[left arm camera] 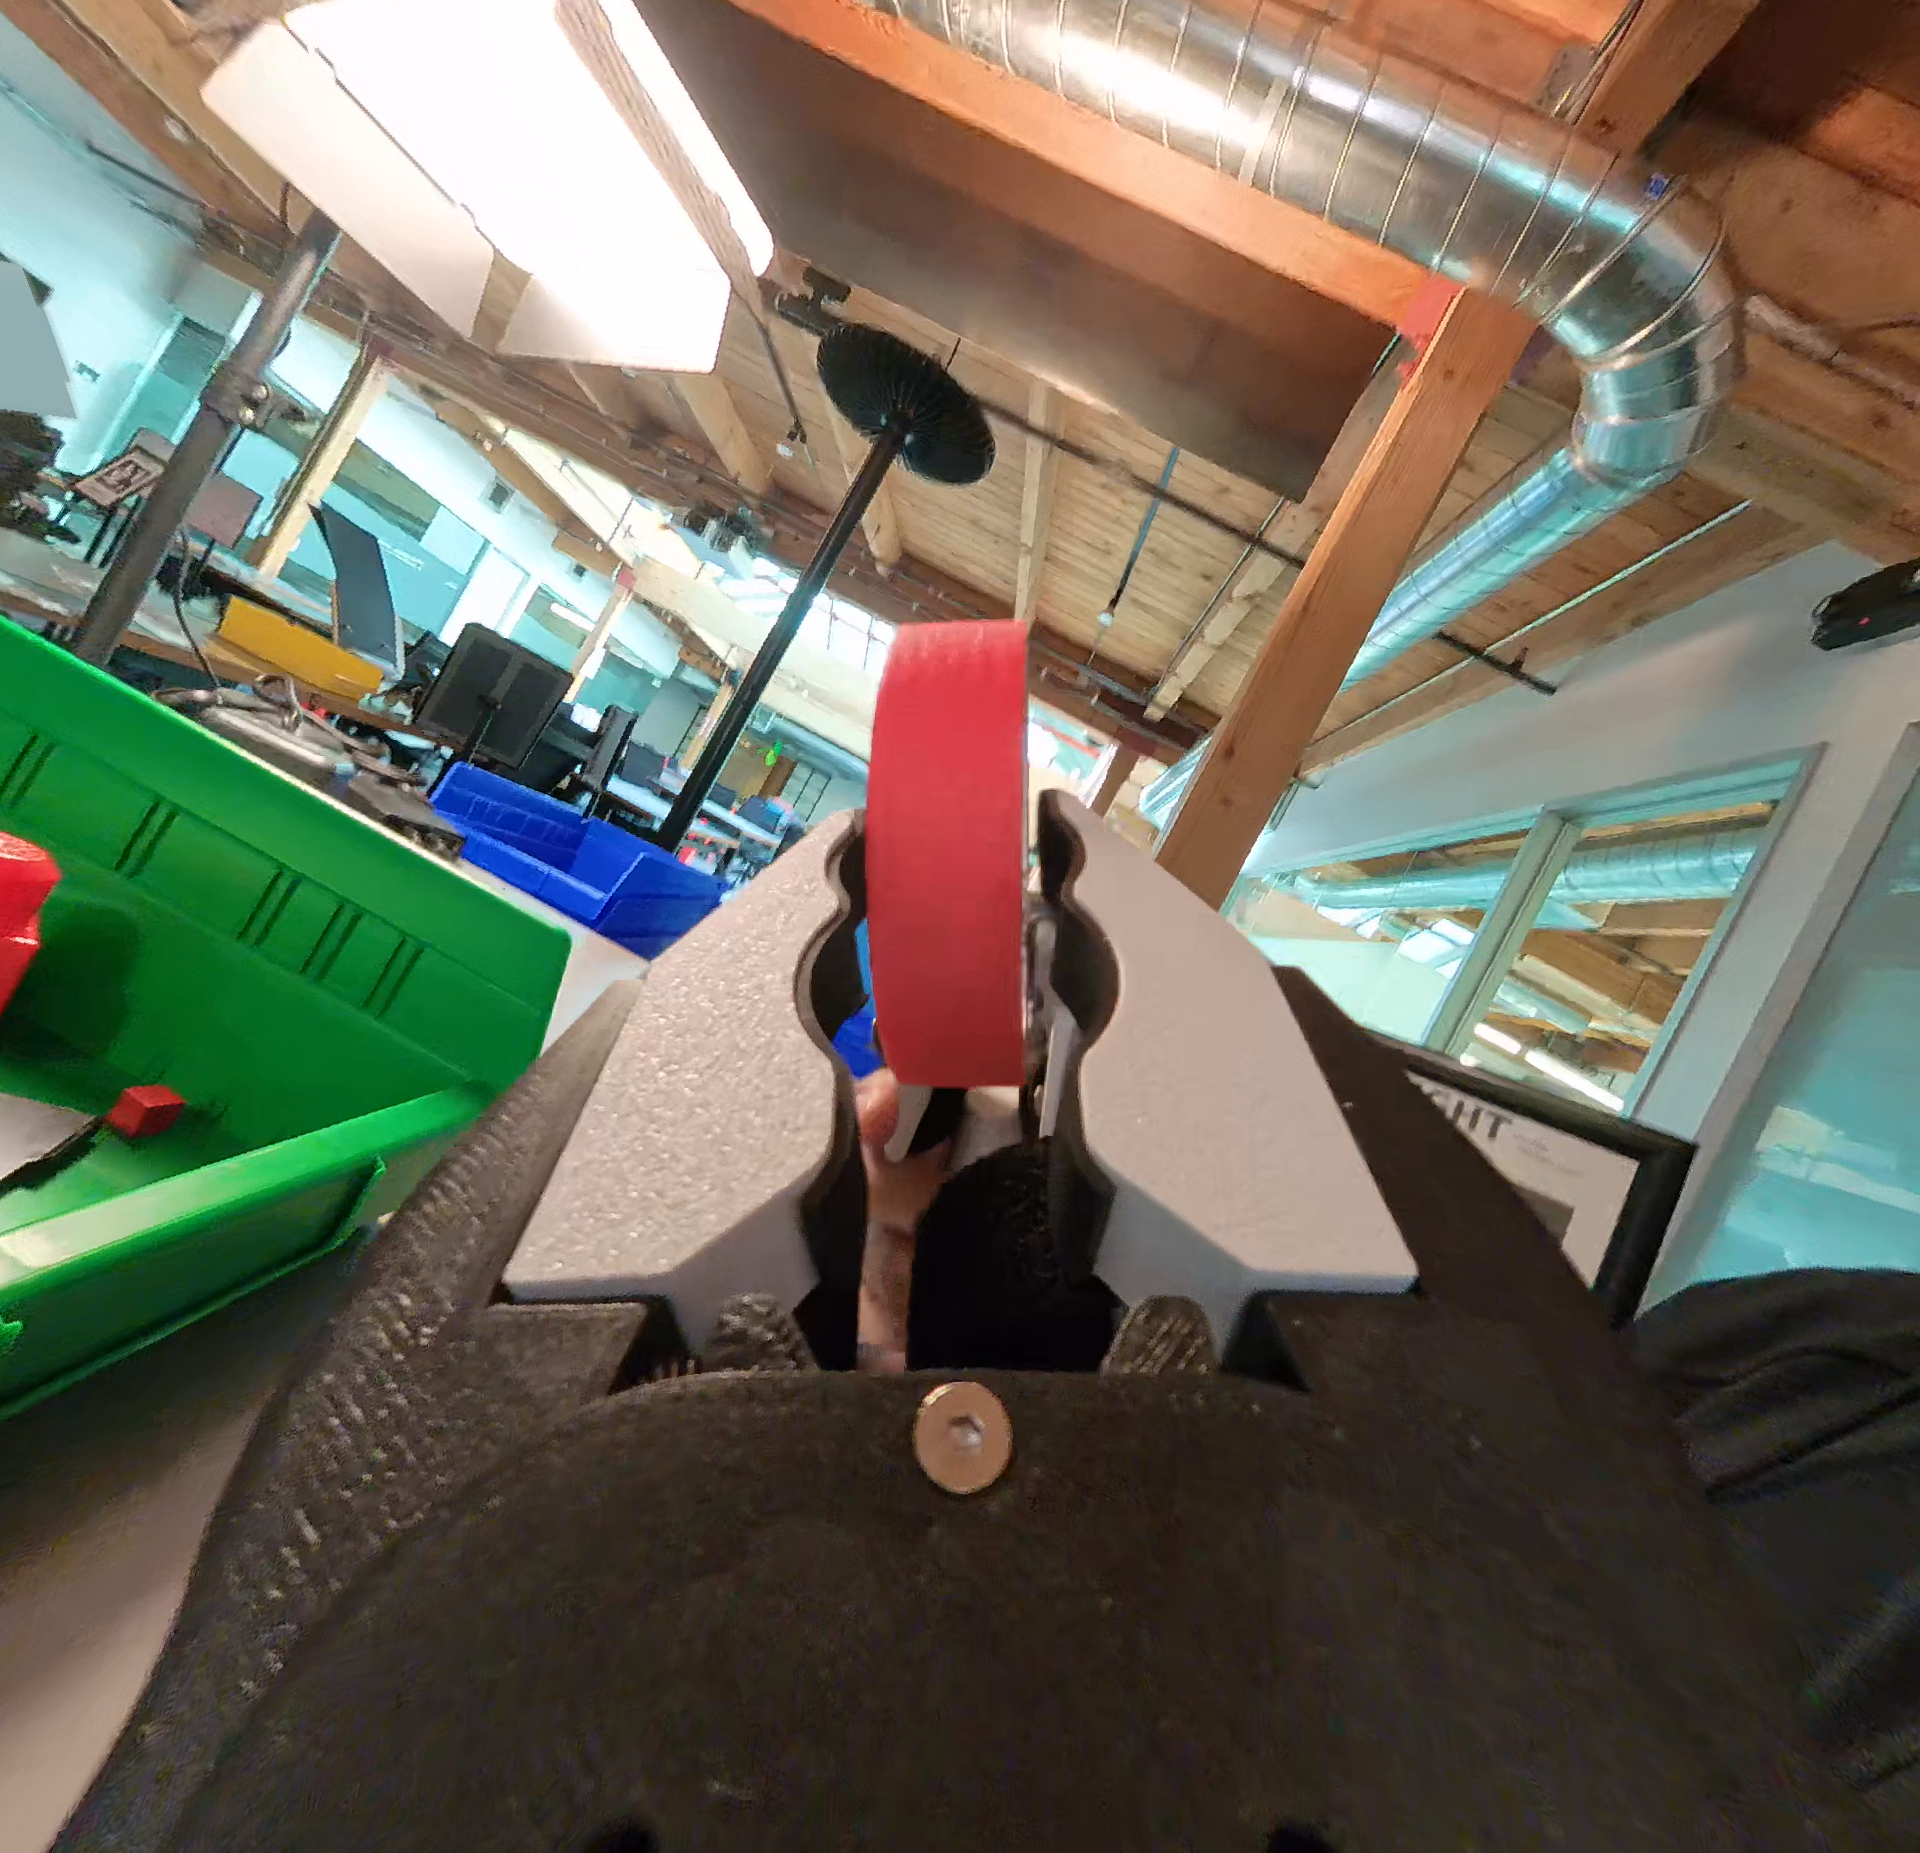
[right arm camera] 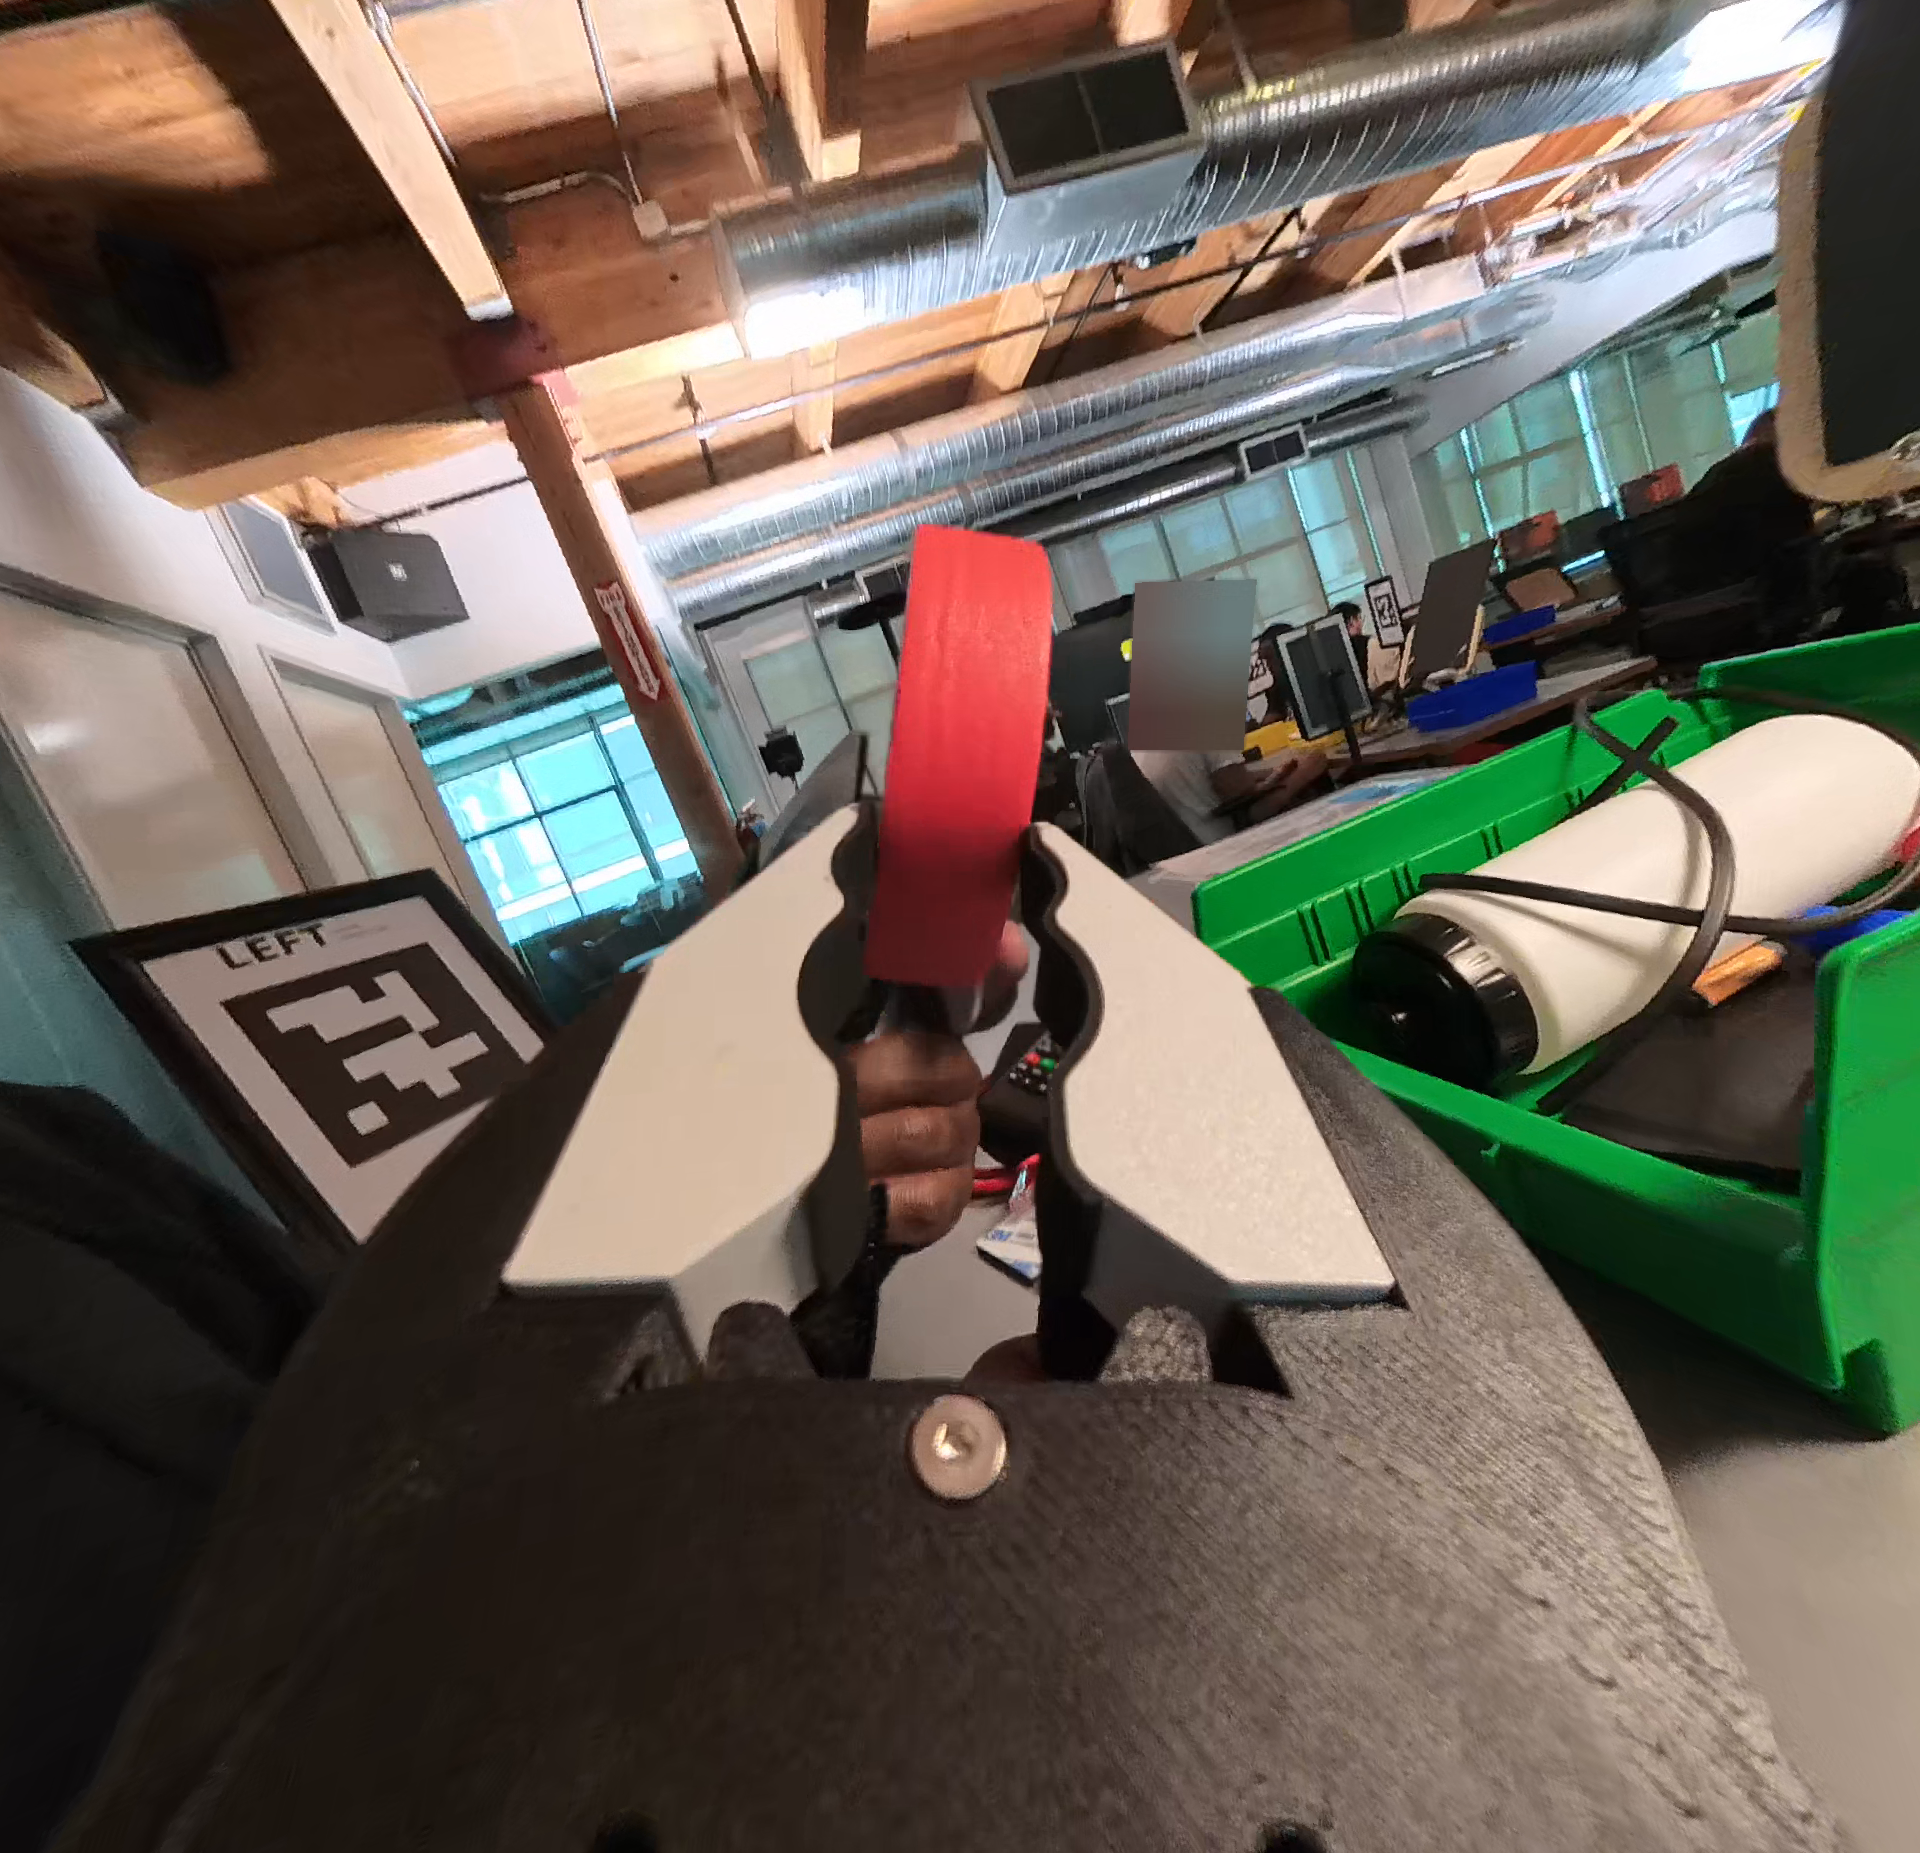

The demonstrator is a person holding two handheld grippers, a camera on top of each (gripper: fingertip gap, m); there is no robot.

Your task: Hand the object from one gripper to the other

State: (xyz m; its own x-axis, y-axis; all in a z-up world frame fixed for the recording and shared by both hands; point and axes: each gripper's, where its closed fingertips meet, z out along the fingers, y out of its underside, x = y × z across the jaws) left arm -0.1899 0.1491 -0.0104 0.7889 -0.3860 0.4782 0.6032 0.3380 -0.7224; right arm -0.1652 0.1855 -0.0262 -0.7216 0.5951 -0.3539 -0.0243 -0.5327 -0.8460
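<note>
A red tape roll stands on edge between the grey fingertips of my left gripper, whose jaws sit against both of its flat sides. The same roll shows in the right wrist view, between the fingertips of my right gripper, also pressed on both sides. The two grippers face each other with the roll between them, held up in the air. Behind the roll a hand holds the other gripper's handle. The roll's lower part is hidden by the fingers.
A green bin with red blocks lies at the left; blue bins stand behind it. In the right wrist view a green bin holds a white bottle and a black cable. A framed marker board stands at the left. Across from one pair of fingers to the other is roughly 5 cm.
</note>
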